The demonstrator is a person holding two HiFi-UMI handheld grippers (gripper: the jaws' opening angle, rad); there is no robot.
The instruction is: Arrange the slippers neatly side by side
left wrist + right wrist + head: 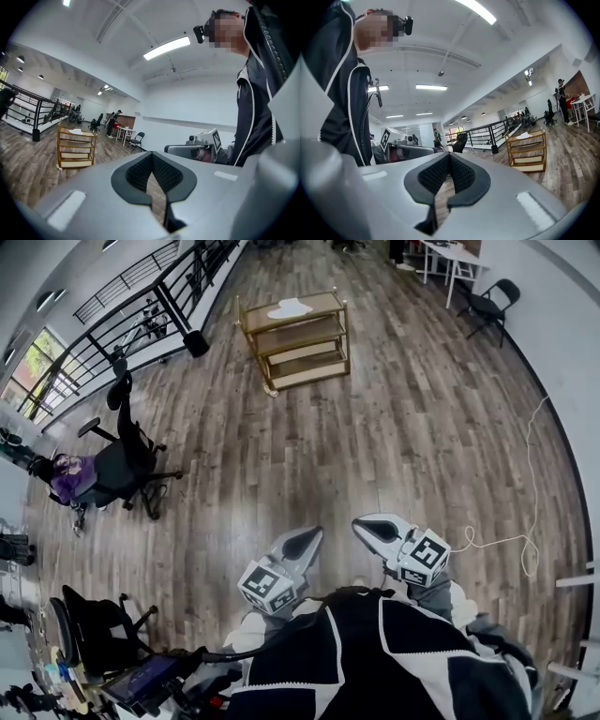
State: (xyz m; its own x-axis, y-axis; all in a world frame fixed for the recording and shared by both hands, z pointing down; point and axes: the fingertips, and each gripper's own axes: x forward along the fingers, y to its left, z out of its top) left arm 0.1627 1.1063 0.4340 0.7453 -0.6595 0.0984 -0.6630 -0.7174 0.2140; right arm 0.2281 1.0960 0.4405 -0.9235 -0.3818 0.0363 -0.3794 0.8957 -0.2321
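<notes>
Fingers (136, 172) closed tight on nothing on both your left gripper (302, 542) and right gripper (377, 529), you face the white slippers (289, 307), seemingly two though too small to count surely, atop the one wooden rack (302, 334) at upper centre, likely light and floppy, best pinched at the heel edge.

Open loft room with scattered furniture

A three-tier light wooden shelf rack (300, 334) stands on the grey-brown wood plank floor (403, 427), near a black metal railing (141, 296). A black office chair (122, 465) holding a purple cloth (73, 474) sits well apart at left. A black folding chair (487, 301) stands beside a white table (450, 259), and a thin white cable (530, 512) trails along the right.
</notes>
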